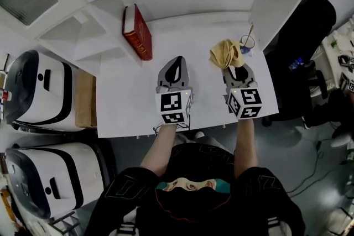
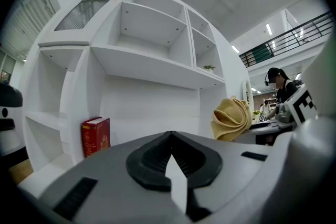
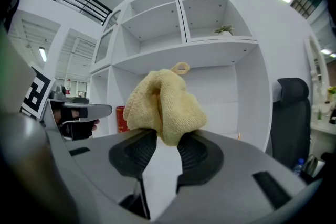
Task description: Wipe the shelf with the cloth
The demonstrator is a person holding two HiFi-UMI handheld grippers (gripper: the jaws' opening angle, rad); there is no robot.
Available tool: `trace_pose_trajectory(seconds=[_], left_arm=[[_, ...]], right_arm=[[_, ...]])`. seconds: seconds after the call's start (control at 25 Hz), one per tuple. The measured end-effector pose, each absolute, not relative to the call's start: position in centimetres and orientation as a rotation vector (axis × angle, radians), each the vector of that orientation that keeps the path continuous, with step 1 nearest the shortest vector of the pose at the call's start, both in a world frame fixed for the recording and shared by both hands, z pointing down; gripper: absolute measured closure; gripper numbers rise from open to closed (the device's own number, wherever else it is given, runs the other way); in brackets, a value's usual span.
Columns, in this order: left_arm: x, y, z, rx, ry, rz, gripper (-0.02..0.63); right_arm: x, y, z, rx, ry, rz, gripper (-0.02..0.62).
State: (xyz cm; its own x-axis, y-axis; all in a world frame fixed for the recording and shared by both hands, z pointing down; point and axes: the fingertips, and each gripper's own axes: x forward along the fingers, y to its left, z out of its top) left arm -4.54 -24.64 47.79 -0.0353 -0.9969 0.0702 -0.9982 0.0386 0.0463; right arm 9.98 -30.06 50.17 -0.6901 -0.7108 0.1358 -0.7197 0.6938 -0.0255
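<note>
Right gripper (image 3: 167,140) pinches the yellow cloth (image 3: 164,105) by one bunched fold, above the white shelf (image 1: 182,36) at its right side, possibly just clear of it. Soft, light, limp terry, I judge: a grip on the bunch lets the loose part drag flat. My left gripper (image 2: 171,139), jaws together and empty, hovers near; a red book (image 1: 138,33) stands far left.

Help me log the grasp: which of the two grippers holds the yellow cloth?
The right gripper: its jaws are clamped on the yellow cloth. The left gripper is shut with nothing between its jaws.
</note>
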Motion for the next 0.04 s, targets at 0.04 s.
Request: trace_pose_trajectory(seconds=[0.04], left_arm=[[-4.62, -24.53, 47.77, 2.12, -2.207, 0.02, 0.607]], right_arm=[[10.02, -30.06, 50.18, 1.183, -2.783, 0.117, 0.471]])
